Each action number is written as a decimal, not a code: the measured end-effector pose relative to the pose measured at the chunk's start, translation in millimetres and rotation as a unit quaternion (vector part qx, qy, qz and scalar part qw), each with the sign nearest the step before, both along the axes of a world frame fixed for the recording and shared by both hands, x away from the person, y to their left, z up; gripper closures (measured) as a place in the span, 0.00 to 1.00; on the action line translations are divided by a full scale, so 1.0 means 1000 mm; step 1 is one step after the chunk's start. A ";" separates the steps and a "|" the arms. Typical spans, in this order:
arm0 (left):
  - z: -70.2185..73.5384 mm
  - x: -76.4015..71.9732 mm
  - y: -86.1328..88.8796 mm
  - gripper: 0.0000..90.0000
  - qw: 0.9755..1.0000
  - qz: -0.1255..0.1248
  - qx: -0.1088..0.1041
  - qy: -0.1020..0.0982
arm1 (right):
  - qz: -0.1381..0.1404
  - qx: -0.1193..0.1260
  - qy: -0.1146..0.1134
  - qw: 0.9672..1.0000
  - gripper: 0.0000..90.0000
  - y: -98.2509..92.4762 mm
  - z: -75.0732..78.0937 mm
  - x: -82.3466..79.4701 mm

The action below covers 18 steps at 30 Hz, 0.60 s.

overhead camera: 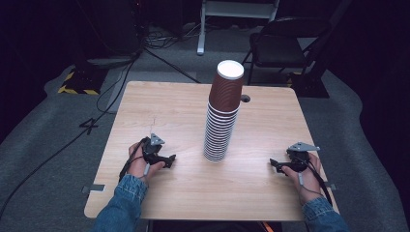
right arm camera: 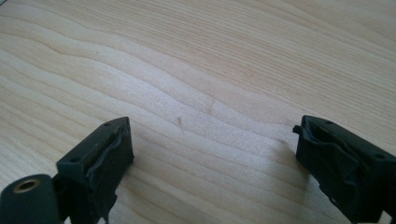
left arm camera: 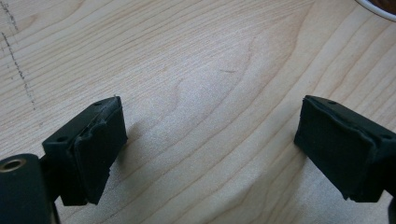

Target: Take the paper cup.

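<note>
A tall stack of brown paper cups [overhead camera: 222,113], upside down with white rims, stands in the middle of the wooden table [overhead camera: 169,106] and leans slightly right at the top. My left gripper [overhead camera: 170,159] rests on the table to the stack's left, pointing toward it. In the left gripper view my left gripper [left arm camera: 210,140] is open over bare wood, and a white cup rim [left arm camera: 378,7] peeks in at the top right corner. On the other side of the stack lies my right gripper [overhead camera: 273,164], pointing left. In its own view my right gripper [right arm camera: 212,158] is open with only wood grain between the pads.
A small round hole [overhead camera: 245,98] sits in the table behind the stack. Beyond the table stand a black chair [overhead camera: 285,46] and a white frame [overhead camera: 237,14], with cables [overhead camera: 159,58] running over the grey floor. A yellow-black striped block [overhead camera: 77,82] lies at the far left.
</note>
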<state>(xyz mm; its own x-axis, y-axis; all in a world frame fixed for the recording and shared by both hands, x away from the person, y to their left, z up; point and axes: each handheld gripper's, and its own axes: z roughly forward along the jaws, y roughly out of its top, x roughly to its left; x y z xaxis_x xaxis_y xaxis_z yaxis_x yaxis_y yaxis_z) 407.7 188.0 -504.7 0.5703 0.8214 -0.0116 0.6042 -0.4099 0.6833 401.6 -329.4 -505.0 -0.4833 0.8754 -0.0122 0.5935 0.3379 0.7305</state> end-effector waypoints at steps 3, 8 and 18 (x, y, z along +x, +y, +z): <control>0.000 -0.001 0.000 0.10 1.000 0.005 -0.002 0.001 | -0.006 0.001 -0.002 1.000 0.17 -0.001 0.000 0.000; 0.005 0.000 0.004 0.18 1.000 0.008 -0.021 0.016 | 0.000 0.005 -0.001 1.000 0.20 -0.002 0.010 -0.001; 0.066 -0.001 -0.009 0.19 0.995 -0.039 -0.088 -0.029 | 0.023 0.051 -0.032 0.998 0.21 0.000 0.046 -0.014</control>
<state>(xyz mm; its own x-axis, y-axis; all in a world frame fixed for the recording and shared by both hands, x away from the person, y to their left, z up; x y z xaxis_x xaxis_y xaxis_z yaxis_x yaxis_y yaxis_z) 407.1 178.7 -438.7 0.6354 0.7635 -0.1156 0.5324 -0.3247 0.7817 387.7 -329.6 -458.8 -0.5235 0.8509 0.0434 0.5309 0.2859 0.7978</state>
